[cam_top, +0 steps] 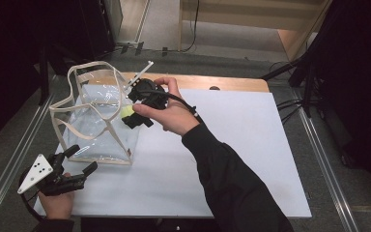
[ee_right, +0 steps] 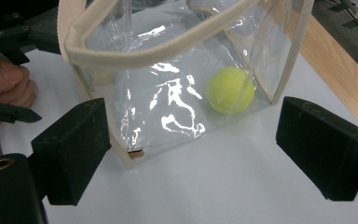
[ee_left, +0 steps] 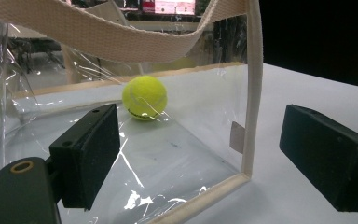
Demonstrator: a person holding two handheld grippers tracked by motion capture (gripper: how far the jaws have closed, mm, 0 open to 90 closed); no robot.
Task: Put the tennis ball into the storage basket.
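A clear plastic tote bag (cam_top: pixel 94 126) with cream webbing trim stands upright on the left of the white table (cam_top: pixel 241 154). A yellow tennis ball (cam_top: pixel 127 112) lies inside it on the bottom, near the right wall. My left gripper (cam_top: pixel 84 158) rests open at the bag's near left corner; its jaws frame the bag's corner (ee_left: pixel 242 177) and the ball (ee_left: pixel 144 97) without touching them. My right gripper (cam_top: pixel 136 117) hovers against the bag's right side, open. Between its jaws I see the bag (ee_right: pixel 168 93) and the ball (ee_right: pixel 230 89) beyond, nothing gripped.
The bag's cream strap (ee_left: pixel 98 32) loops over its open top. A wooden strip (cam_top: pixel 232 83) runs along the table's far edge. Bare white tabletop stretches to the right and front. Dark stands and cables (cam_top: pixel 294 104) surround the table. The person's left hand (ee_right: pixel 4 86) shows beside the bag.
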